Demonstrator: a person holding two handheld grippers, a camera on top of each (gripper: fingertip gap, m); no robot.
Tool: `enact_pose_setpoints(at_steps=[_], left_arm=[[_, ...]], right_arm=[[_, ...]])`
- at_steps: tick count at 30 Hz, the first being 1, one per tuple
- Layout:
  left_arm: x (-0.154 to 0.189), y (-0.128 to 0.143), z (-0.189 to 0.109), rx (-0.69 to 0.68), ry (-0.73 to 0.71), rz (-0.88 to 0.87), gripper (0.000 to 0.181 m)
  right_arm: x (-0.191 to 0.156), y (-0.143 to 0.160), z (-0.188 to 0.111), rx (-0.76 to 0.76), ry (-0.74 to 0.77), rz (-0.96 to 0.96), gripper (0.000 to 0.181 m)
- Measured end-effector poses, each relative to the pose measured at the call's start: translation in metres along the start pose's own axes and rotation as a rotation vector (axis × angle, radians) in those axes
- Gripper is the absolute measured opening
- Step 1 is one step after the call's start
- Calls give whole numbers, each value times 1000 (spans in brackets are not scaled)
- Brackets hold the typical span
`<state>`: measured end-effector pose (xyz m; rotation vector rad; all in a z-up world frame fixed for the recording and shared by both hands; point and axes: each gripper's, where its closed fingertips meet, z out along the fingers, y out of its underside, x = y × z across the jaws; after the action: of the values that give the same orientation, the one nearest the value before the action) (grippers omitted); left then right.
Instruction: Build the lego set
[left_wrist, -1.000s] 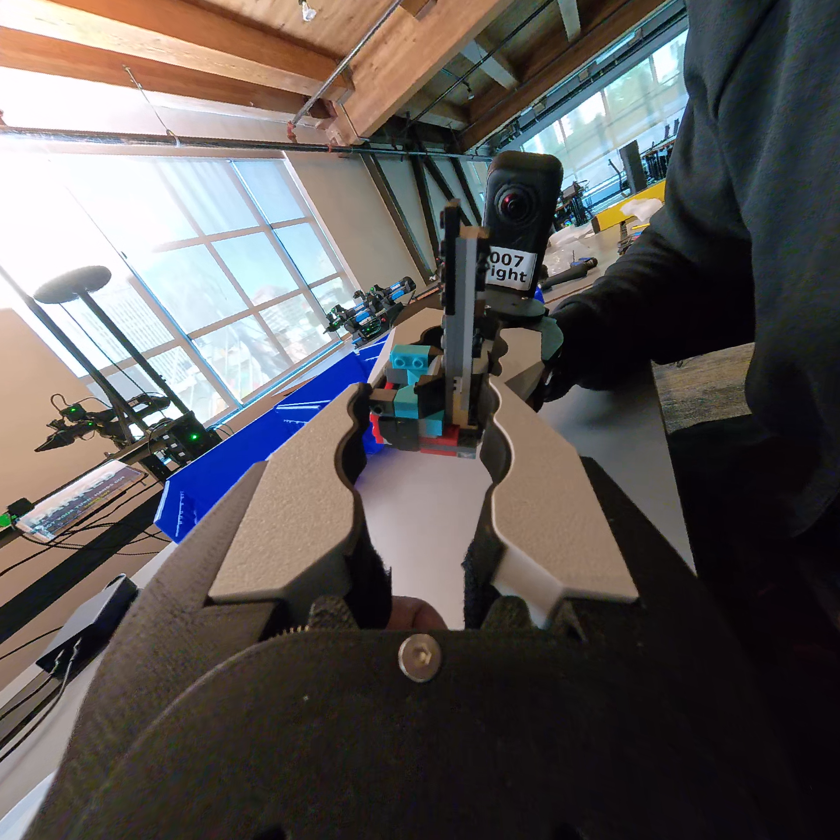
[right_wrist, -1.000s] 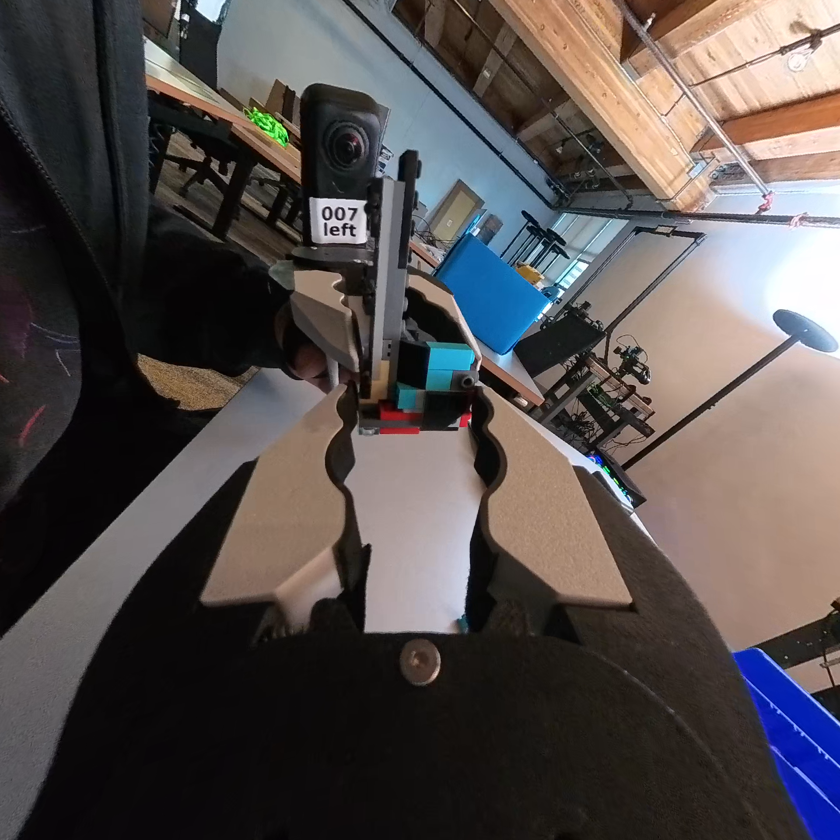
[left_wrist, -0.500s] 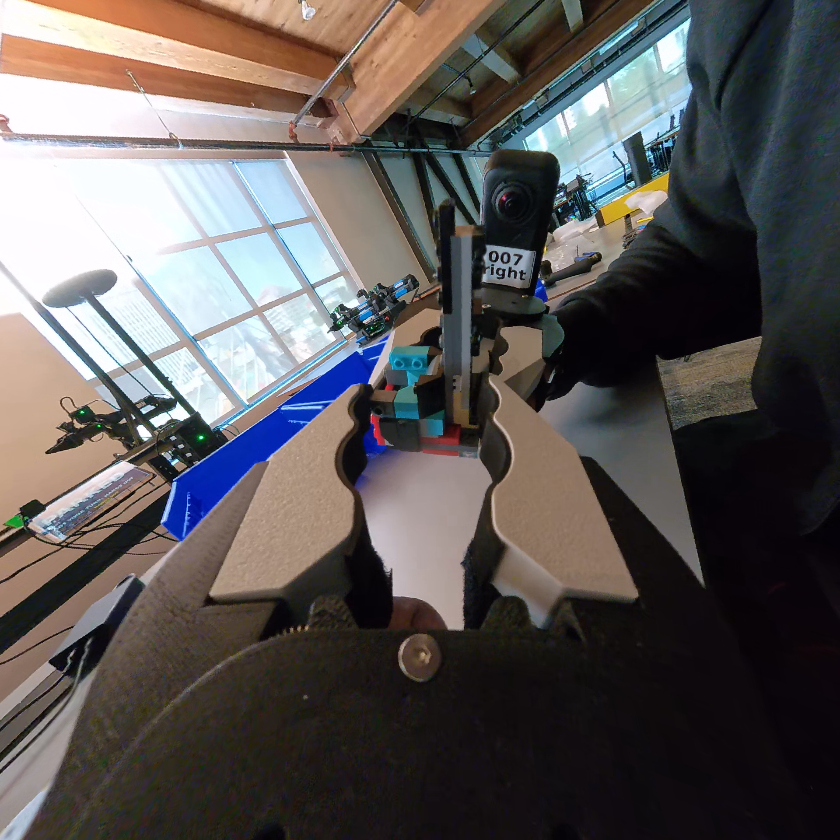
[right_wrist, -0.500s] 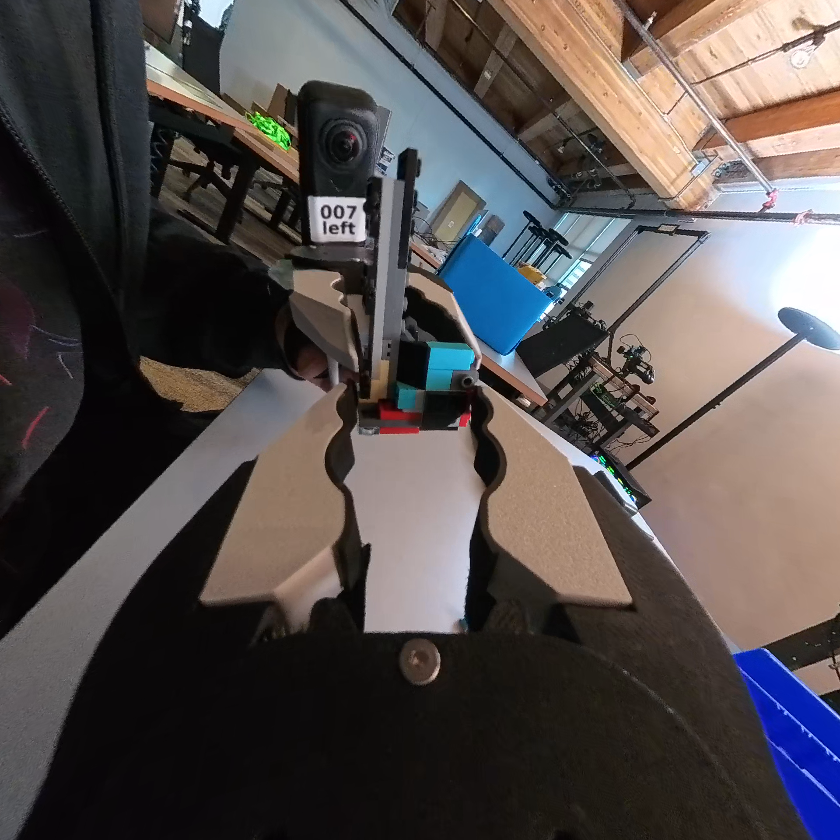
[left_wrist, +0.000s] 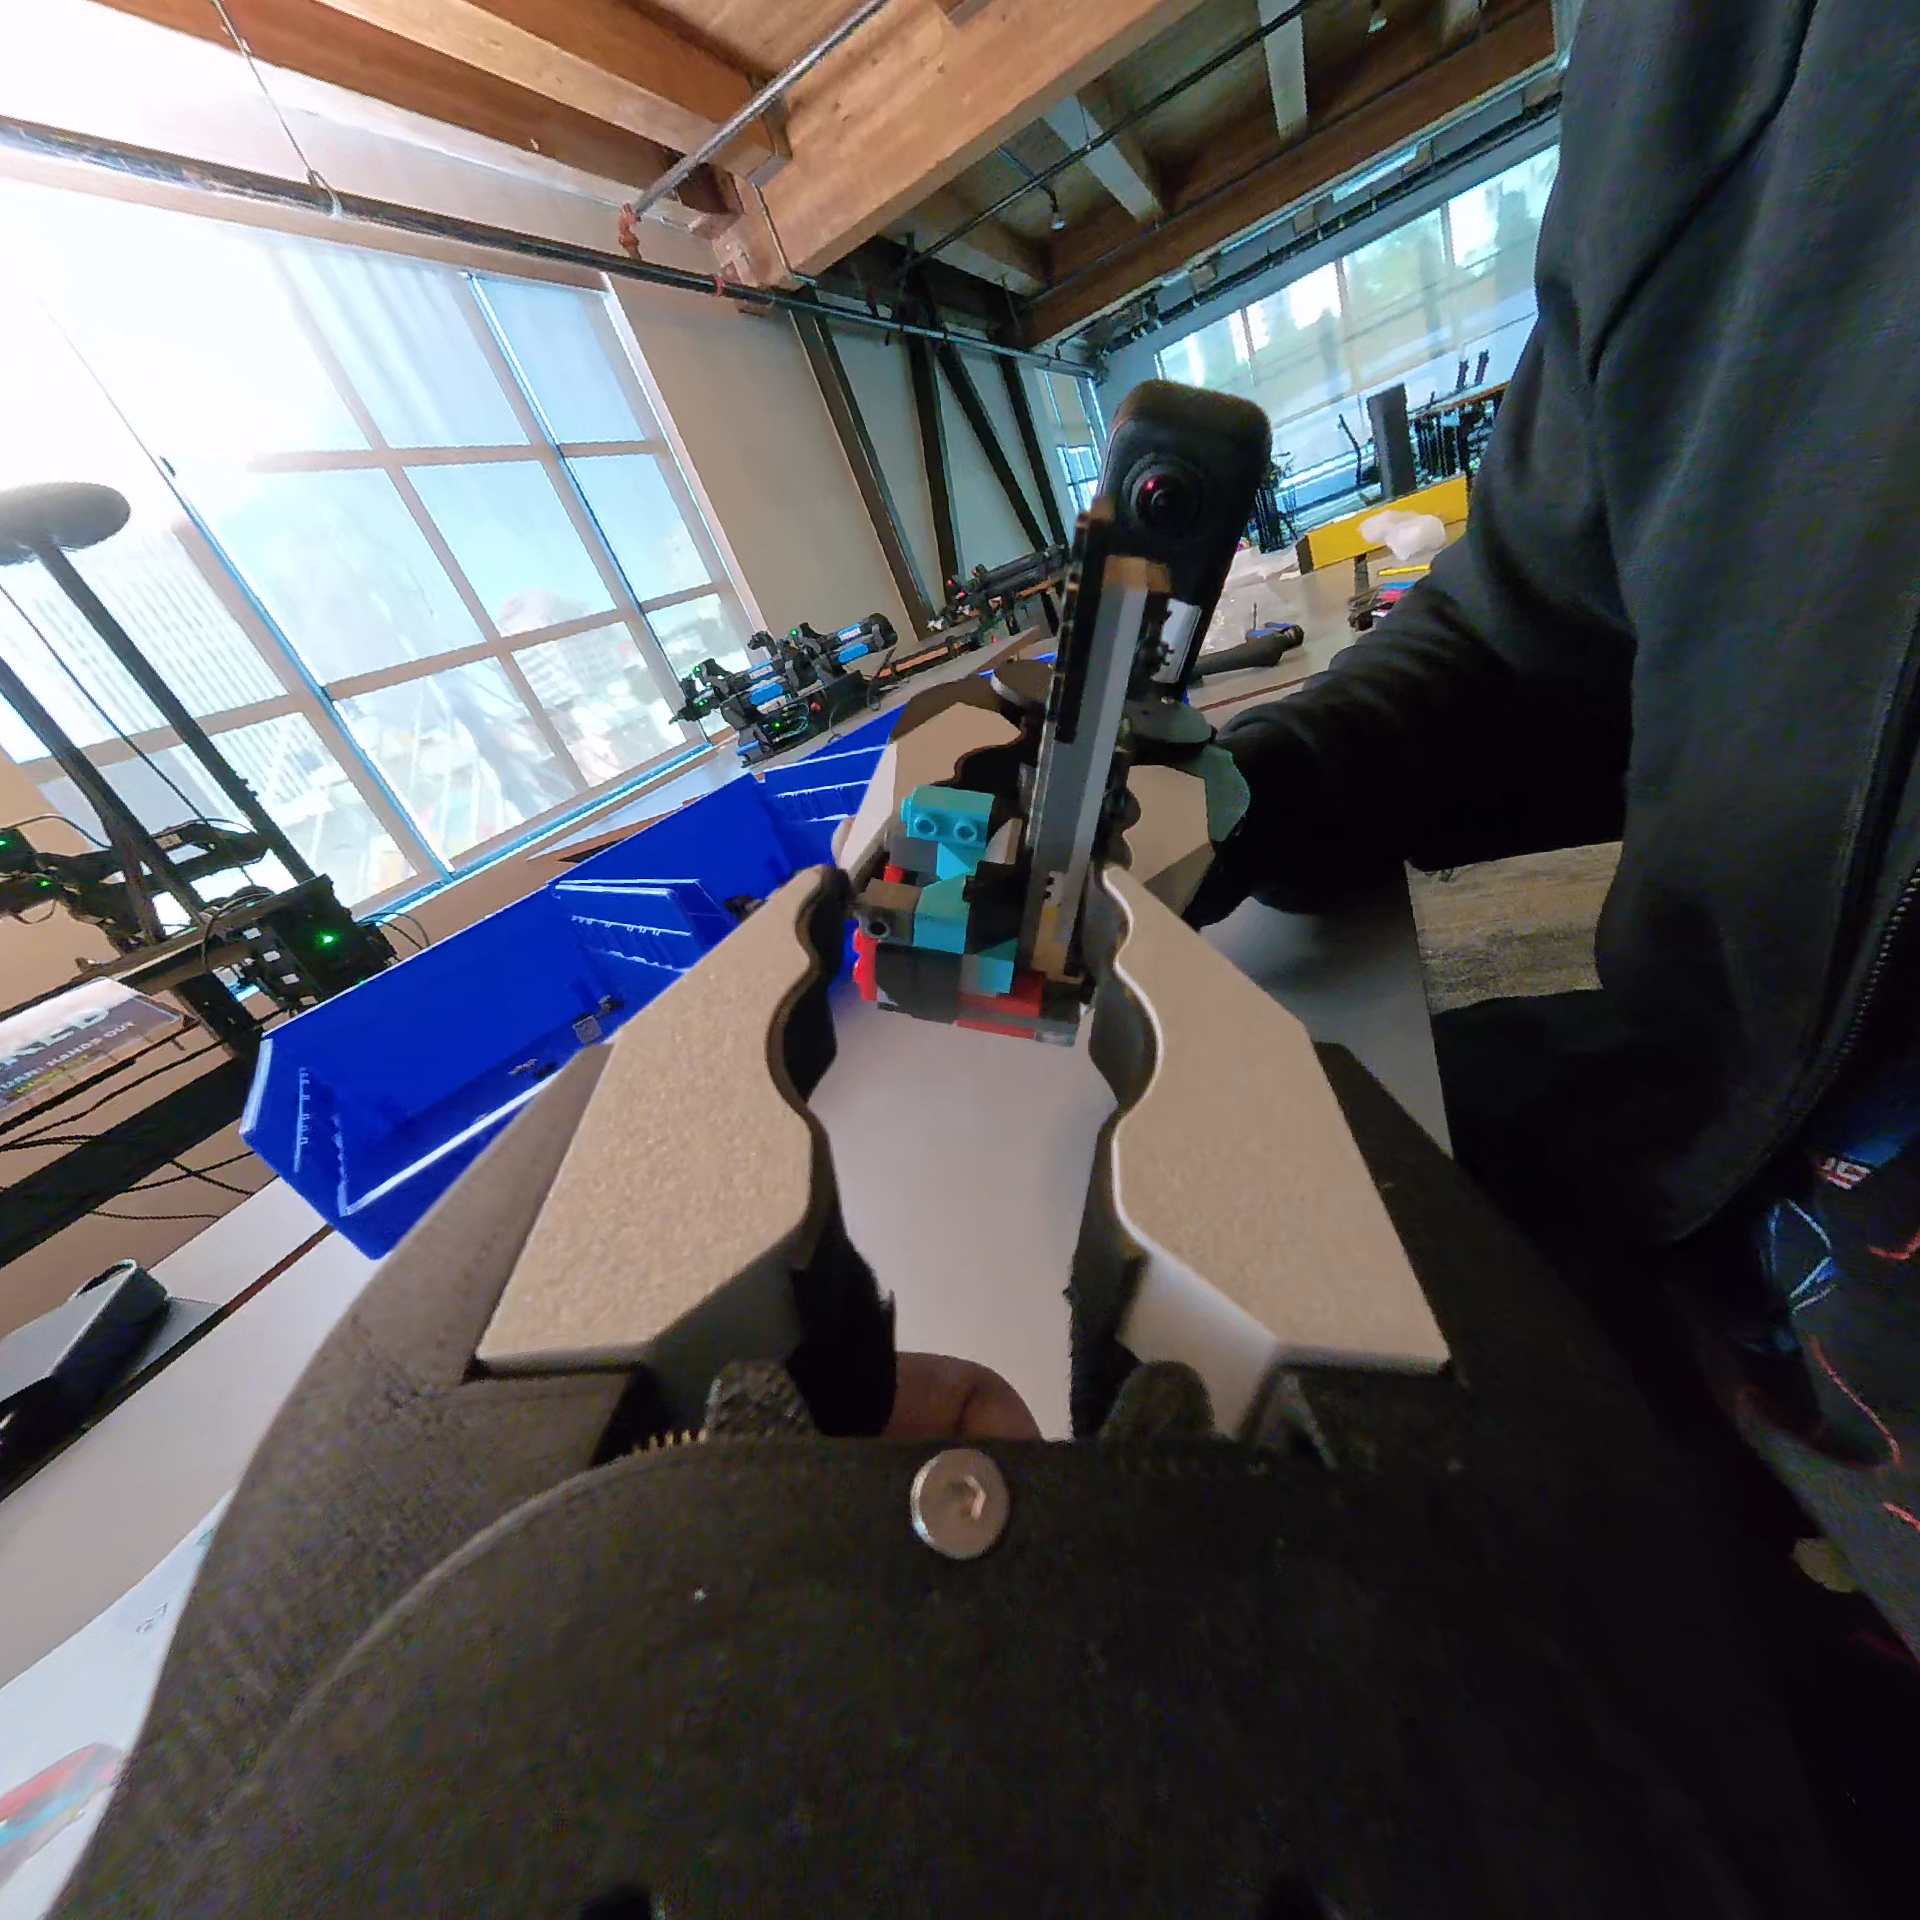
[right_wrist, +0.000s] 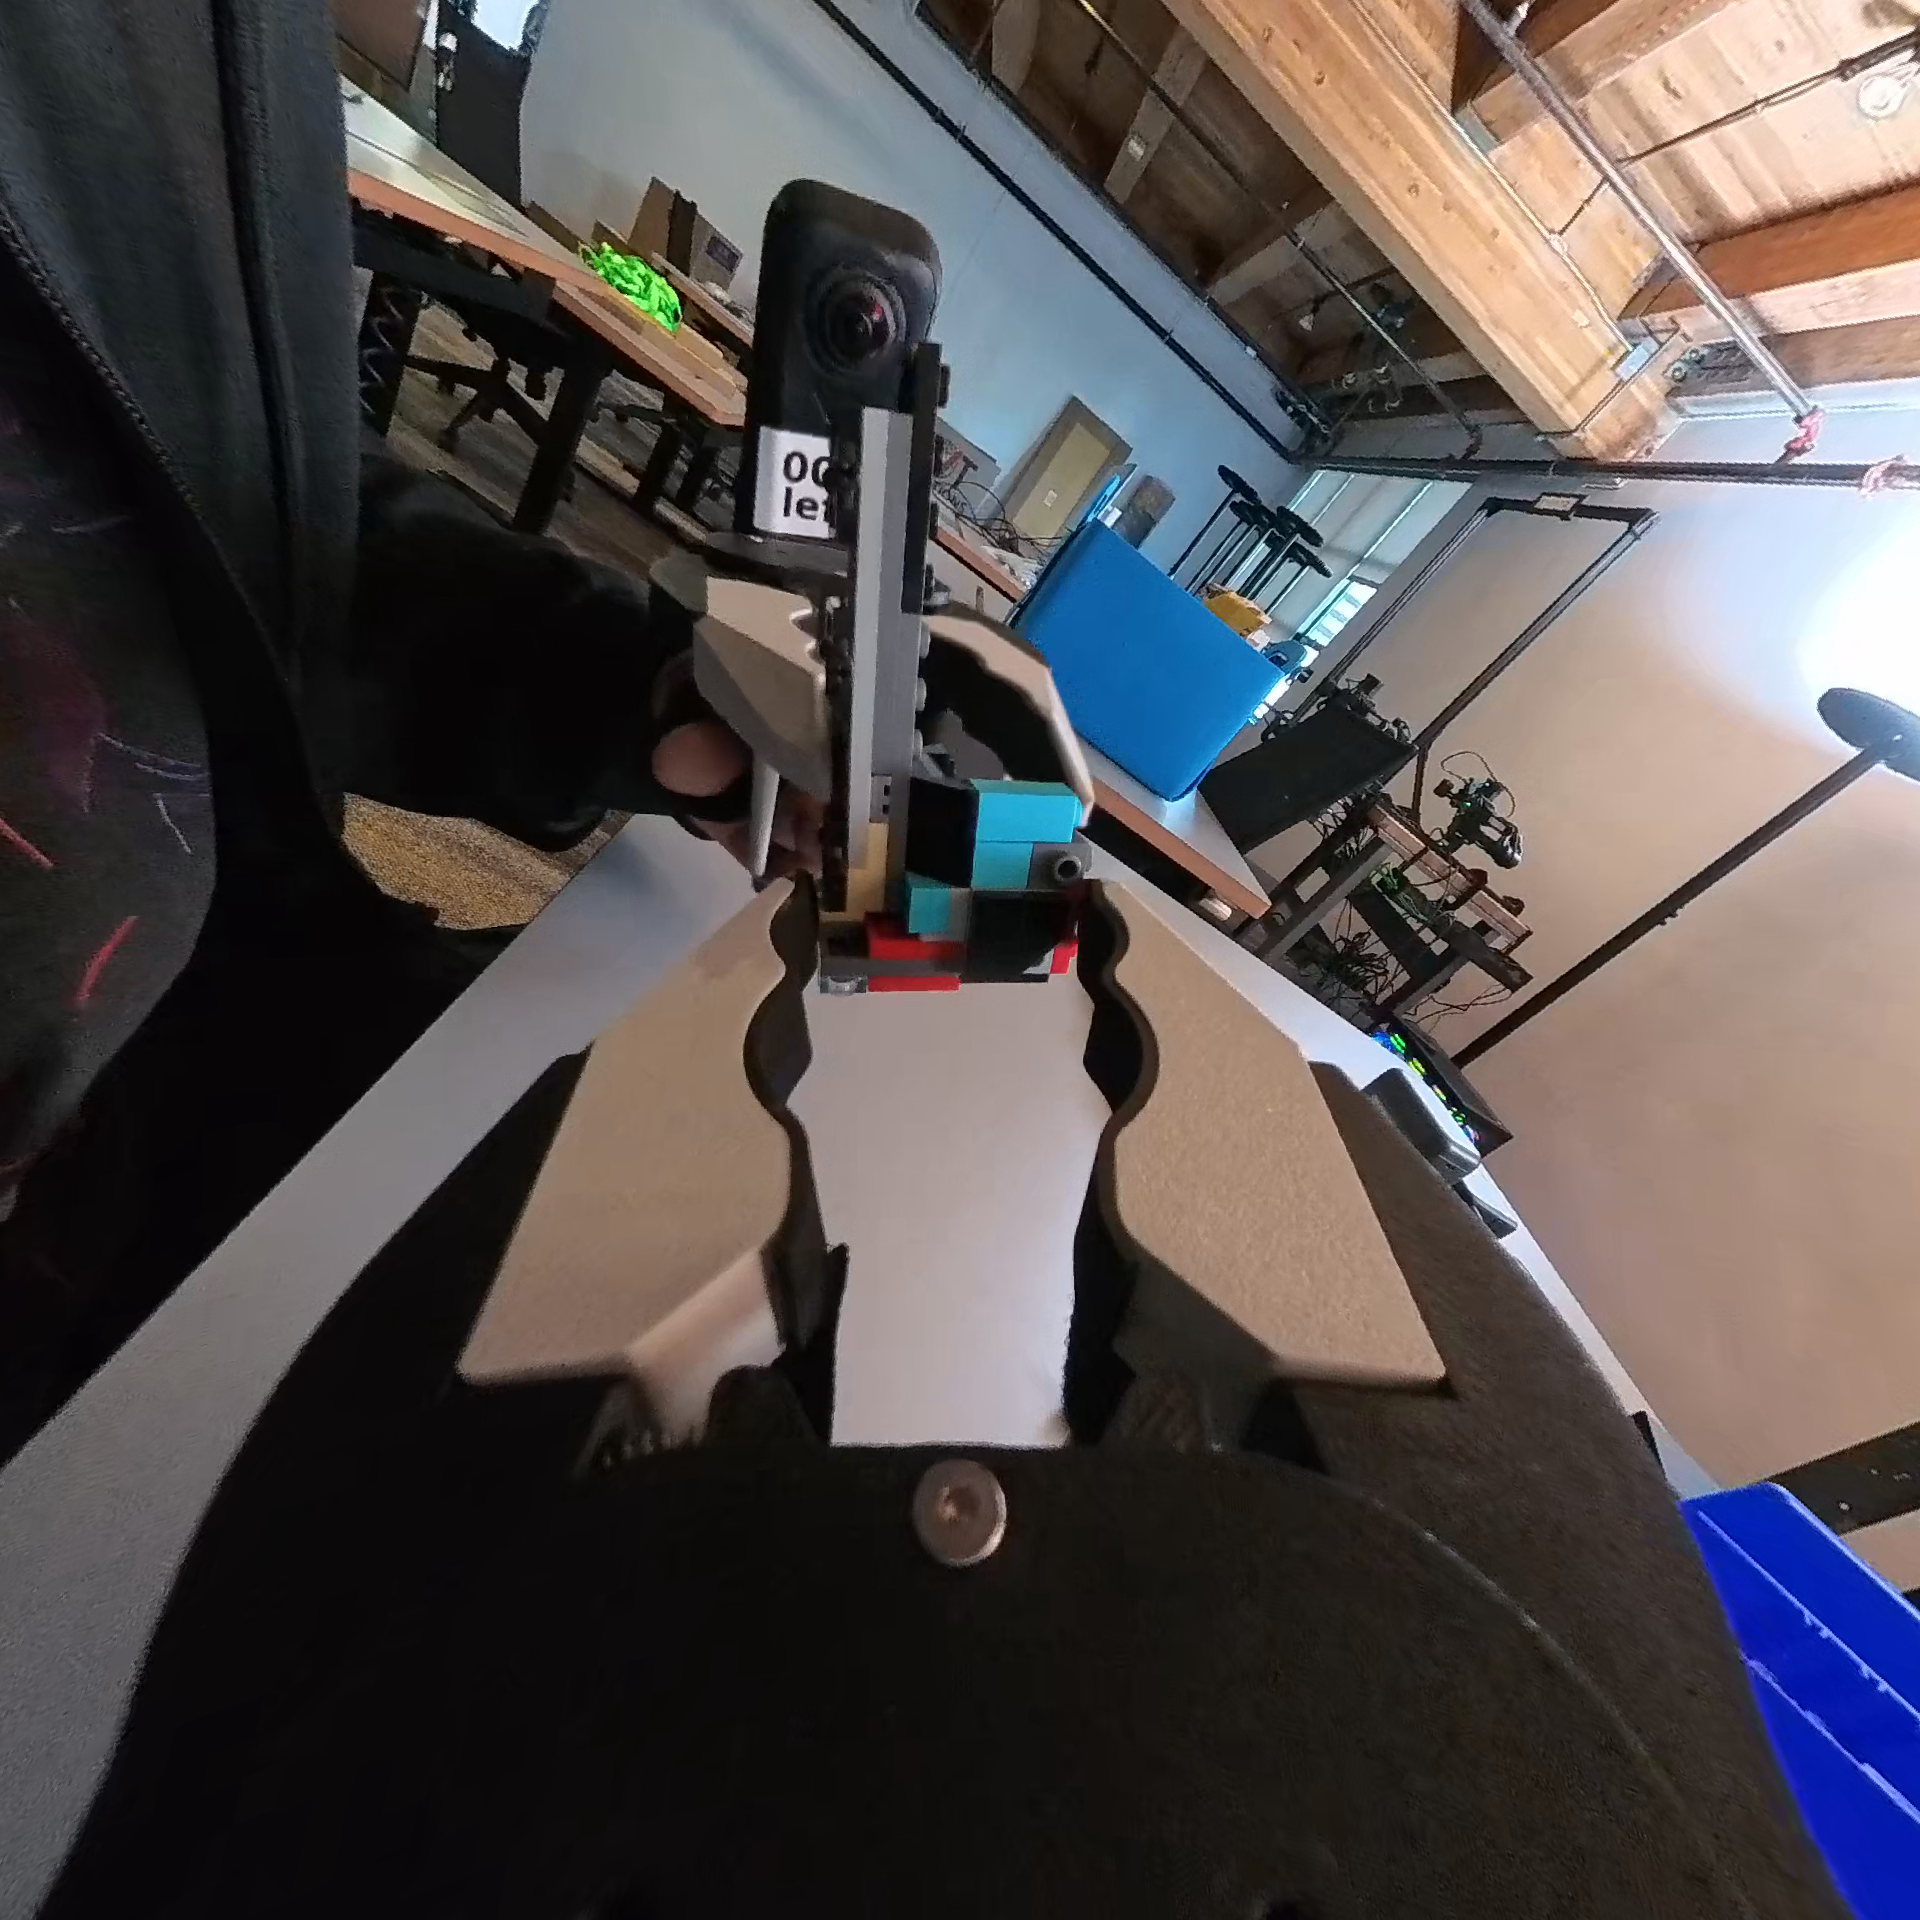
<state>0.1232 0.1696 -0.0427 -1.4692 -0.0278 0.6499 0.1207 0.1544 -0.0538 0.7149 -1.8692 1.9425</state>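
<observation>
A small lego model of red, dark grey and teal bricks carries a tall grey plate that stands upright. It is held just above the white table. My left gripper is shut on the model's base from one side. My right gripper is shut on the same model from the opposite side. Each view shows the other gripper's grey fingers behind the model, with its black camera above. The contact faces are hidden by the bricks.
A blue bin lies on the table to the left of the model and also shows in the right wrist view. A person's dark sleeve and body are close on the right. Other tables with equipment stand farther off. Less than 4 cm separates the two grippers' tips.
Both grippers keep hold of the model. The pair has turned slightly, so the other gripper's camera now sits partly behind the tall grey plate in each view.
</observation>
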Motion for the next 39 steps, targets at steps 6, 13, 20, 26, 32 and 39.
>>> enact_pose_setpoints(at_steps=[6,13,20,26,32,39], left_arm=[[-1,0,1,8,-12,34,44],[-3,-2,1,8,-29,99,43],[-3,-2,2,8,-31,98,42],[-3,-3,2,7,-27,84,42],[-4,-3,2,7,-32,102,42],[-4,-4,3,5,-35,117,42]], right_arm=[[1,0,0,3,5,5,51],[3,-1,-1,6,10,12,51],[3,0,0,5,12,11,51],[3,-2,0,6,13,6,51],[3,-3,-1,10,13,9,51],[3,-3,-1,11,11,11,51]])
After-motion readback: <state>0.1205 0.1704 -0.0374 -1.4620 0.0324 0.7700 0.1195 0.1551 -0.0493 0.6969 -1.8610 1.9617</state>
